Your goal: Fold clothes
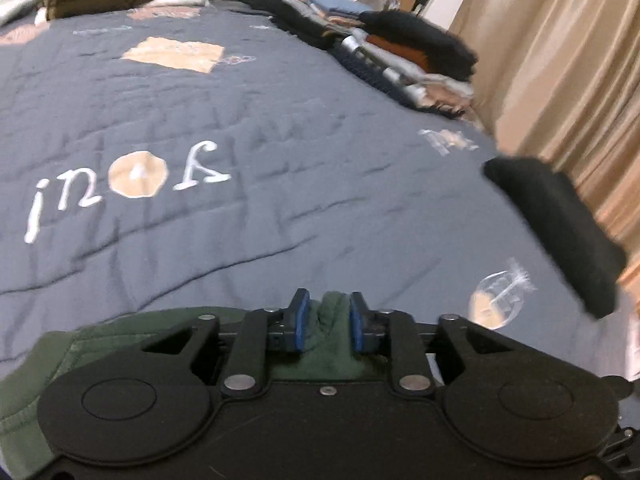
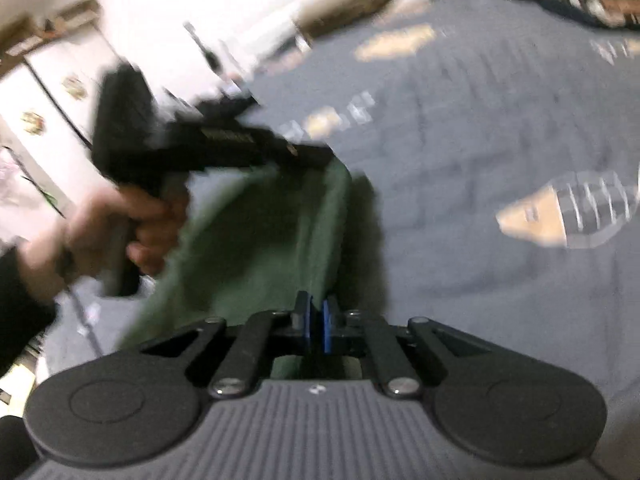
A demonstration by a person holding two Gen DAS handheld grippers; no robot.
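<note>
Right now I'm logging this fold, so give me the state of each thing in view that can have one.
Left hand-held gripper: shut on green garment.
Right hand-held gripper: shut on green garment.
Green garment: held by both, stretched between them above the bed.
Stacked clothes: folded, piled along the bed's far edge.
Quilt: spread flat, lightly wrinkled.

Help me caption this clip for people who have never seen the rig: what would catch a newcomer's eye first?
The green garment stretched between both grippers, above the grey quilt: the left gripper has a bunch of it between its blue pads, and the right gripper pinches an edge. Next, the white lettering on the quilt in the left view, and the folded piles along the far right edge, beside the tan curtain.
</note>
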